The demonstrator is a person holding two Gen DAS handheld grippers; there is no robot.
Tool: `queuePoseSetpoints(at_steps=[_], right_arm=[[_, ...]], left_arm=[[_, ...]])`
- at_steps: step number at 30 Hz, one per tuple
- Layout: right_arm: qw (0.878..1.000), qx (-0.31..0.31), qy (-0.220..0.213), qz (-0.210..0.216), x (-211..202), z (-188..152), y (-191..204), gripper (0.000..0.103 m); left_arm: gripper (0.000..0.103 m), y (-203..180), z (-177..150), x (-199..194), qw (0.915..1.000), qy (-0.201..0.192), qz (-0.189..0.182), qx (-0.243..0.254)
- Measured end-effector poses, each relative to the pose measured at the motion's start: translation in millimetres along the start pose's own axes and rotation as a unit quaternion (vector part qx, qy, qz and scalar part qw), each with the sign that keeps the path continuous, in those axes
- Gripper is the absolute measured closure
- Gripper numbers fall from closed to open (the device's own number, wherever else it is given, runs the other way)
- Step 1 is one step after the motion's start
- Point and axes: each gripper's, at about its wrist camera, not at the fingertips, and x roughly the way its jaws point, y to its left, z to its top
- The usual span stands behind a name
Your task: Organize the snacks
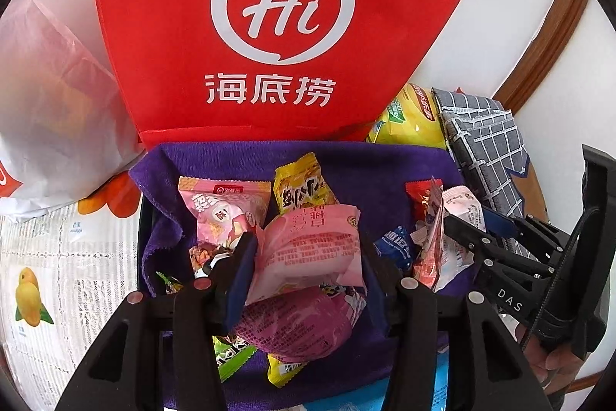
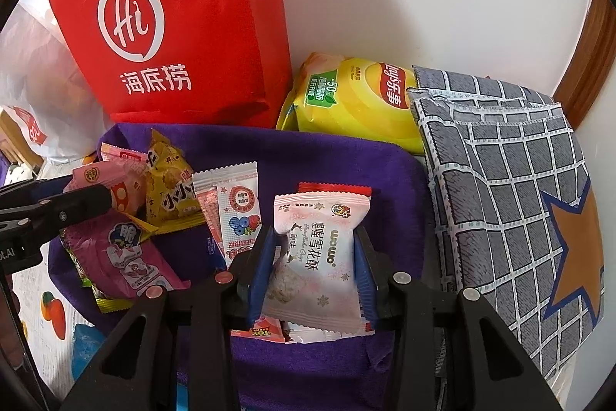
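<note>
Several small snack packets lie on a purple cloth point(image 1: 389, 172) that lines a dark tray. My left gripper point(image 1: 312, 257) is shut on a pale pink packet point(image 1: 312, 249) and holds it above a magenta packet point(image 1: 292, 326). My right gripper point(image 2: 315, 249) is shut on a white-and-pink snowflake-crisp packet point(image 2: 323, 257) over the right side of the cloth point(image 2: 346, 160). In the left wrist view the right gripper point(image 1: 446, 222) shows at the right with its packet. In the right wrist view the left gripper point(image 2: 92, 199) shows at the left edge with the pink packet.
A red Haidilao bag point(image 1: 277, 18) stands behind the tray against a white wall. A yellow Lay's chip bag point(image 2: 358, 103) and a grey grid-pattern pouch point(image 2: 508, 187) lie at the right. A white plastic bag point(image 1: 50, 110) sits at the left on a fruit-print tablecloth point(image 1: 57, 276).
</note>
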Motion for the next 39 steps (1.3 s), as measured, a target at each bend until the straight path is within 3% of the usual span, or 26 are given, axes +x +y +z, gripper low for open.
queuePoseSetpoints(at_steps=[19,25,39], right_arm=[[1.000,-0.007,0.007,-0.002,7.3,-1.4,-1.0,0.056],[1.000,-0.005,0.004,-0.001,3.3,-0.7,-1.5,0.053],[0.999,0.017,-0.040,-0.003,-51.9,1.1,8.8,0.045]], left_arm=[[0.051,-1.5,-1.6,10.1,0.9997,0.022,0.009,0.000],[0.038,-3.7,0.3,0.5,1.0000,0.009,-0.003,0.003],[0.029,-17.3,1.3,-42.5,0.9993,-0.026,-0.002,0.025]])
